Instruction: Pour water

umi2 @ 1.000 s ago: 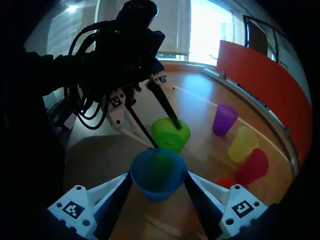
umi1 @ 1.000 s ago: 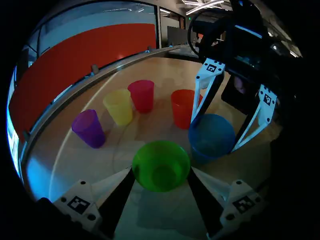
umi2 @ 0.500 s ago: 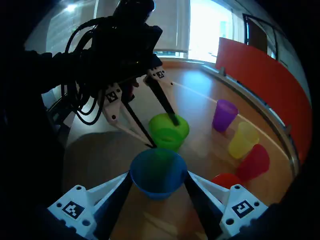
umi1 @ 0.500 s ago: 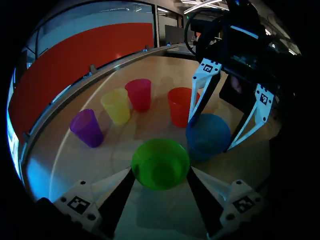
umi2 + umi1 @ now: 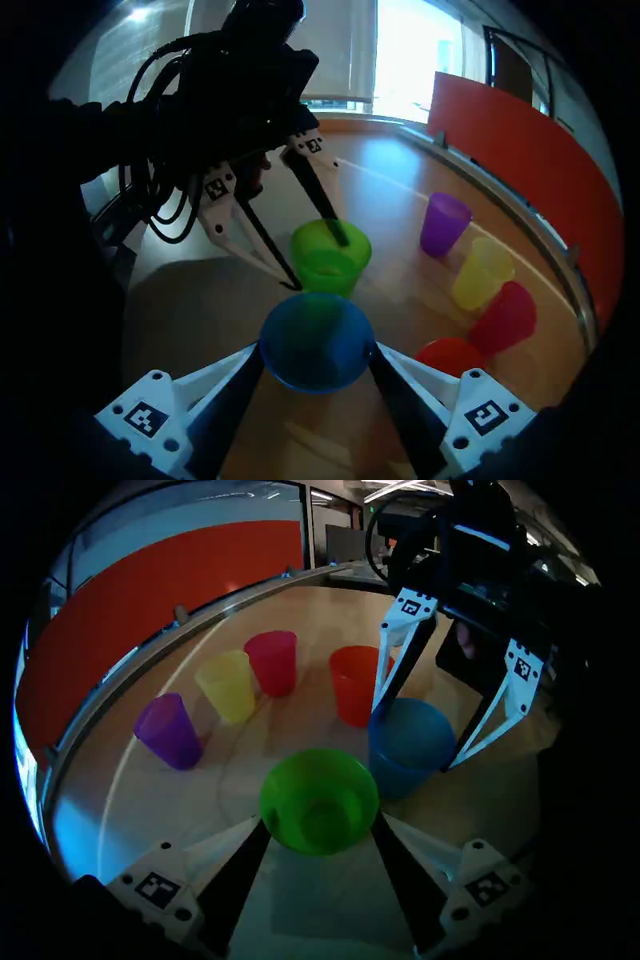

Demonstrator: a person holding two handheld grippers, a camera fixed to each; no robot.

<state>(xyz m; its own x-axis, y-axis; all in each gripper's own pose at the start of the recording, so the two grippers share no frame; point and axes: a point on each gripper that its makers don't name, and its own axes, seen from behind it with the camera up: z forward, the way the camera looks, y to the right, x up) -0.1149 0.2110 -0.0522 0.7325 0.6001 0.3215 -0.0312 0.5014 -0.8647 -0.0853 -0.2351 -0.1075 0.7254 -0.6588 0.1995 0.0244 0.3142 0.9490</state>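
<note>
Clamping green cup [image 5: 320, 800] in left jaws, blue cup [image 5: 317, 340] in right jaws, beside orange cup [image 5: 354, 684]; likely tilting one over other next.

green cup [image 5: 320, 802], blue cup [image 5: 317, 342]

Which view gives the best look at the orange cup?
The left gripper view: the orange cup stands nearly whole, side on. In the right gripper view the right claw's finger hides its lower part.
</note>
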